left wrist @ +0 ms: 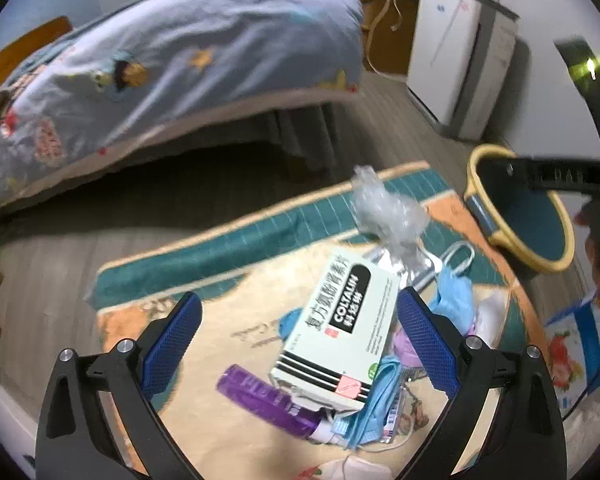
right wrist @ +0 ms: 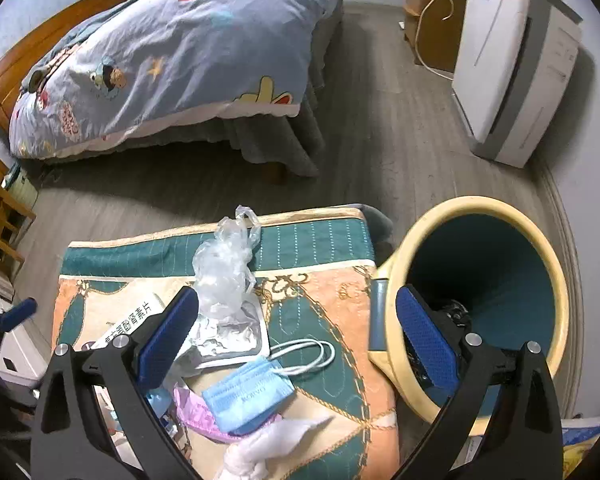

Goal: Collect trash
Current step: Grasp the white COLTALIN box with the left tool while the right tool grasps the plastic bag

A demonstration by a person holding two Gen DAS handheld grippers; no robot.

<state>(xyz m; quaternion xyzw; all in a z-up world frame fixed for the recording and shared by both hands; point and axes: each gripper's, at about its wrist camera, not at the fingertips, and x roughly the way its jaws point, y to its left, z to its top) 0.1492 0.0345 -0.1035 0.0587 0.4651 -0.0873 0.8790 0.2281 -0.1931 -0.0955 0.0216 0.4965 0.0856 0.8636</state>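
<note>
- I read both the left gripper (left wrist: 298, 334) and right gripper (right wrist: 298, 330) as spread wide, holding nothing.
- Medicine box (left wrist: 336, 332), face mask (right wrist: 248, 396) and crumpled plastic (right wrist: 224, 268) lie uncollected on the surface (right wrist: 320, 300).
- Bin (right wrist: 480, 312) holds something dark; most collecting remains, I judge.

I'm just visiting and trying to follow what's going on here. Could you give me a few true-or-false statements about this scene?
1. Both grippers, left and right, are open and hold nothing. True.
2. The medicine box sits inside the bin. False: it lies on the patterned cloth.
3. A blue face mask lies on the cloth. True.
4. The bin stands on the bed. False: it stands on the floor beside the cloth.
</note>
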